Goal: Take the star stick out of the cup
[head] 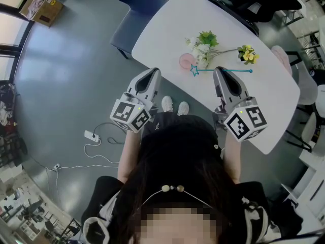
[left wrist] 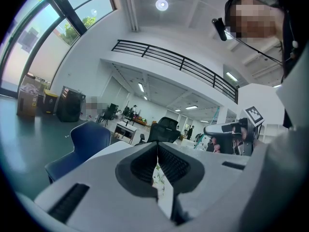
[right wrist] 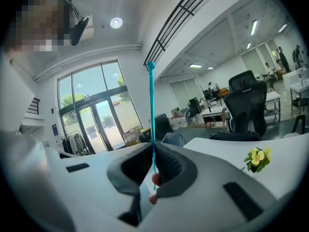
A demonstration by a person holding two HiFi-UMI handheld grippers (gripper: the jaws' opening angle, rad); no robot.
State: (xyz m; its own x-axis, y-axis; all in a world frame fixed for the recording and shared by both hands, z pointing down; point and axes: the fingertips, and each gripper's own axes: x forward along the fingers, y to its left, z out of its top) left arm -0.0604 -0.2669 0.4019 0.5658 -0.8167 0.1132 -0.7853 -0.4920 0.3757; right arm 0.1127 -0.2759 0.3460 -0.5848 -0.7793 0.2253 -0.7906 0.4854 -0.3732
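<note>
Right gripper (head: pixel 219 70): jaws closed on the shaft of the star stick (head: pixel 205 70); in the right gripper view the teal shaft (right wrist: pixel 152 110) rises straight up from between the pads.
Left gripper (head: pixel 152 71): jaws pressed together with nothing between them, over the table's near-left edge, well left of the stick.
Star stick: roughly level over the white table (head: pixel 167 29), its star end at the near-right side of the pink cup (head: pixel 186 61); contact with the cup cannot be told.
Cup: upright, near the table's middle.
Flowers: a white-and-green bunch (head: pixel 202 43) just beyond the cup; a yellow flower (head: pixel 248 54) farther right.
</note>
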